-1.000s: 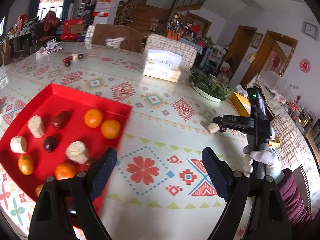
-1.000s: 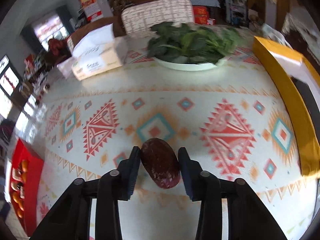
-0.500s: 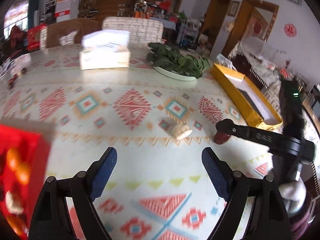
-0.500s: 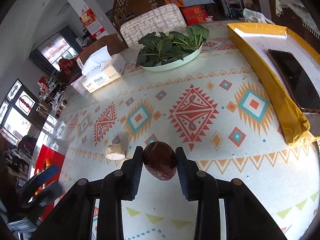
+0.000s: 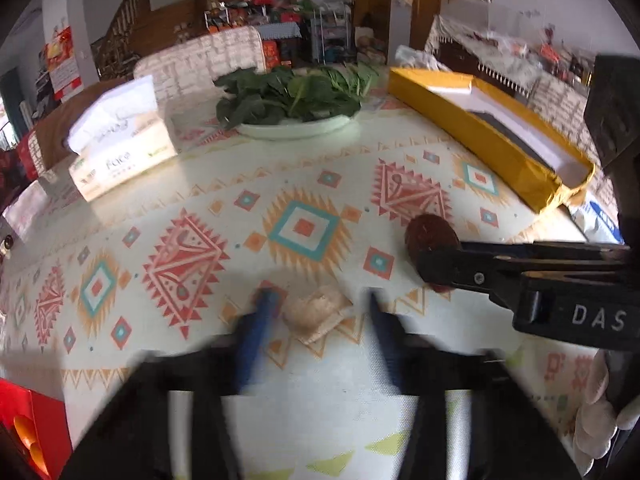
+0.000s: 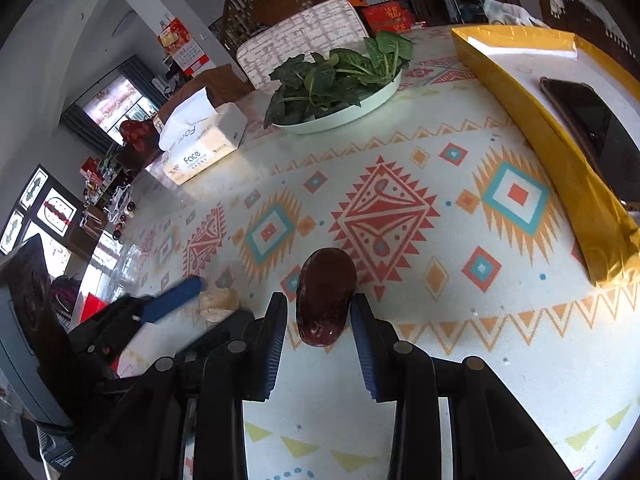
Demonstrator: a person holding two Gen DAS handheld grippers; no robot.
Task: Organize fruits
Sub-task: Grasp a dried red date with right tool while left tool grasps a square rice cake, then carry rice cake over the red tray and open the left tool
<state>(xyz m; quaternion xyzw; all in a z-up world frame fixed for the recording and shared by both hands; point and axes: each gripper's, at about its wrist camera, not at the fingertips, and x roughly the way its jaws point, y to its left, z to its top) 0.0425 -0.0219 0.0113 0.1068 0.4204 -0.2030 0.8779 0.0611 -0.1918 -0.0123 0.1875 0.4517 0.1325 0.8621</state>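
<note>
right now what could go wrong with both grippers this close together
1. The right gripper holds the red date with its pads looking barely closed on it, so the date could slip out.
2. The left gripper straddles the pale fruit chunk right beside the right one; the fingers could collide.

both grippers are black plastic with blue ribbed pads on the fingers. the right gripper [image 6: 319, 322] has round silver screws along its finger arms, and in the left camera its side reads "das" in pale letters. the left gripper [image 5: 316, 312] is blurred. a white knitted glove [image 5: 600, 420] covers the right hand.
</note>
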